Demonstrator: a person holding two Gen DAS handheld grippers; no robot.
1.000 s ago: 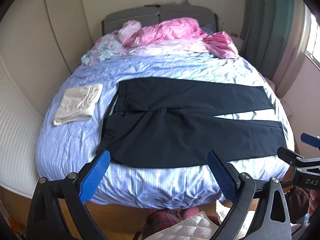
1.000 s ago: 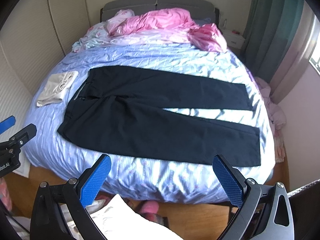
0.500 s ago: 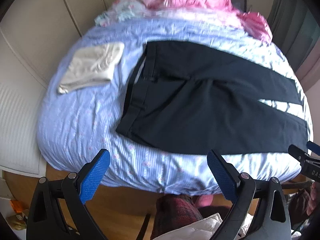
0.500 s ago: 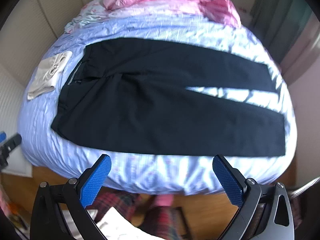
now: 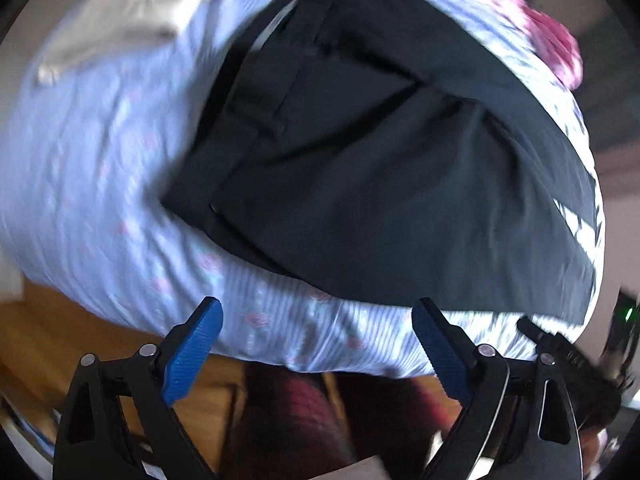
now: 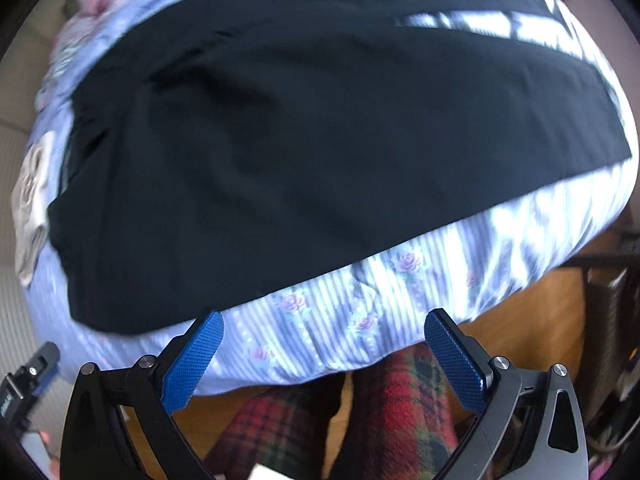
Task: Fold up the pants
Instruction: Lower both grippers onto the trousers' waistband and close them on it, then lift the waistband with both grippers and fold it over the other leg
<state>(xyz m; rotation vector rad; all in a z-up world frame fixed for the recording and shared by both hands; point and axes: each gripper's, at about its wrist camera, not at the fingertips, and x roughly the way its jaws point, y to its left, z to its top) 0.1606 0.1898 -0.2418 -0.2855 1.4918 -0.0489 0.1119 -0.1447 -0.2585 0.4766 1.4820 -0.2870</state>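
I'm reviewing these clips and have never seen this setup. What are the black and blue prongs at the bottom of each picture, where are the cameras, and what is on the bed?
No robot here: a person holds a two-finger claw in each hand, with a fisheye camera on each looking forward along the fingers. One picture is from the left claw, the other from the right claw. The blue parts are its grip pads. Both claws are open and hold nothing. Below them lies a bed with a blue striped floral sheet, and dark pants spread flat on it, not yet folded. A pale folded garment lies beside the waistband, and pink bedding farther back. The plaid fabric below looks like the person's legs.
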